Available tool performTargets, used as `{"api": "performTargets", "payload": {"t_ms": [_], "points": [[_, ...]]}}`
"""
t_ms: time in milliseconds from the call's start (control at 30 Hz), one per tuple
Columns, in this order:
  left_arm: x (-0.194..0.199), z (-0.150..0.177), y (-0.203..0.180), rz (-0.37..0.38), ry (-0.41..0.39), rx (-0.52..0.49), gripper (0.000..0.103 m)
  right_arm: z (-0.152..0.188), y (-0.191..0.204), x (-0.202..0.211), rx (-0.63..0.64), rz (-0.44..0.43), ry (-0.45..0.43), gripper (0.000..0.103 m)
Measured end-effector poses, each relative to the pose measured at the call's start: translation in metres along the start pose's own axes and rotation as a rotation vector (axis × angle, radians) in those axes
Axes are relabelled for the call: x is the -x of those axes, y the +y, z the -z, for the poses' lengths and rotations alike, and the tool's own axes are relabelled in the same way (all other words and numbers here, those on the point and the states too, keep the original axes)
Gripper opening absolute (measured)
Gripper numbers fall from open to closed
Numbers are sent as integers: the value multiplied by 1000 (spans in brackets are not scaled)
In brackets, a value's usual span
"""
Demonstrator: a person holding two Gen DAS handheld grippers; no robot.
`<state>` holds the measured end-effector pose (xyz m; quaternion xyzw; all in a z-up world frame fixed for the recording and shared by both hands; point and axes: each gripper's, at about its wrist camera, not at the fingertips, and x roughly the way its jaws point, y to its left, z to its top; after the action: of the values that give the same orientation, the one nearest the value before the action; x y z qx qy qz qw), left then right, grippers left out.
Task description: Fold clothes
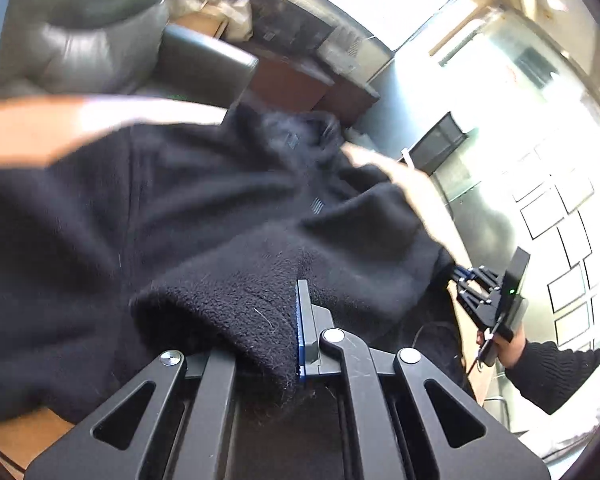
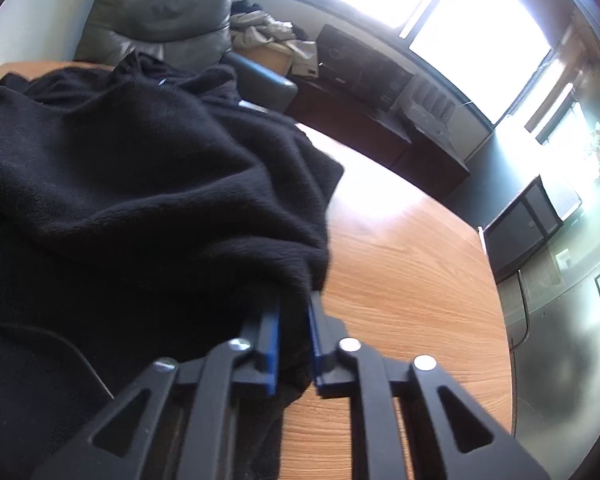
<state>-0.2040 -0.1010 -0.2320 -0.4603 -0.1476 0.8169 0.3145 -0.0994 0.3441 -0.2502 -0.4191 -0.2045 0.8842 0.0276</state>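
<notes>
A black fleece garment [image 1: 180, 208] lies heaped over the wooden table [image 2: 400, 280]. My left gripper [image 1: 286, 304] is shut on a thick fold of it; one blue pad [image 1: 300, 320] shows, while fabric hides the other finger. In the right wrist view the garment [image 2: 140, 184] fills the left side. My right gripper [image 2: 296, 300] is shut on its lower right edge, and cloth hangs down between the blue pads [image 2: 274, 344]. From the left wrist view the right gripper [image 1: 460, 276] appears at the garment's right edge, held by a hand in a black sleeve [image 1: 556, 372].
A grey leather armchair [image 2: 160, 12] stands behind the table. Light cloths are piled on a box [image 2: 268, 36] beside it. A dark low cabinet [image 2: 380, 120] runs under bright windows. A black box [image 2: 528, 220] and a cable [image 2: 524, 312] sit on the floor beyond the table's rounded right edge.
</notes>
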Motion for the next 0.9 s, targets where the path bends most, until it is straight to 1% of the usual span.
{"api": "performTargets", "payload": {"t_ms": [67,133,200,267,300,333,367,433,467,500,533,567,633,700,767,800,833,867,900], "points": [[9,-11,0,-7,-21,-43,4,1,0,2,-5,23,-1,10],[3,-9,17,-29,17,-18,4,5,5,-5,-2,34,29,10],[-15,10,36,-52,106,16,4,11,9,-13,18,53,58,10],[-36,42,46,-71,207,21,5,14,18,-13,60,90,51,11],[-42,53,49,-66,229,28,5,15,20,-13,82,104,54,11],[-38,60,51,-52,189,36,7,16,22,-14,104,117,58,11],[-35,63,53,-47,168,52,6,17,20,-11,110,101,59,13],[-31,67,56,-46,154,93,7,19,14,-5,118,61,62,18],[-28,67,54,-59,151,88,8,19,7,3,106,22,59,29],[-24,67,50,-77,149,75,10,20,0,13,93,-20,55,45],[-17,67,46,-94,137,63,19,21,-9,24,82,-58,50,54],[-8,66,42,-112,121,53,31,23,-18,35,71,-96,45,66],[15,59,31,-138,62,32,41,22,-36,57,49,-153,24,67],[39,46,14,-163,-1,1,41,4,-55,76,6,-189,-34,68],[34,27,-5,-103,-34,-23,43,-28,-67,81,-37,-235,-123,70],[30,18,-14,-67,-48,-34,45,-45,-69,77,-60,-274,-157,73],[25,8,-24,-30,-62,-46,52,-62,-68,68,-81,-321,-173,75],[10,3,-29,0,-47,-57,54,-76,-61,45,-89,-365,-147,75],[-8,0,-33,27,-22,-68,54,-90,-52,19,-95,-408,-116,75]]}}
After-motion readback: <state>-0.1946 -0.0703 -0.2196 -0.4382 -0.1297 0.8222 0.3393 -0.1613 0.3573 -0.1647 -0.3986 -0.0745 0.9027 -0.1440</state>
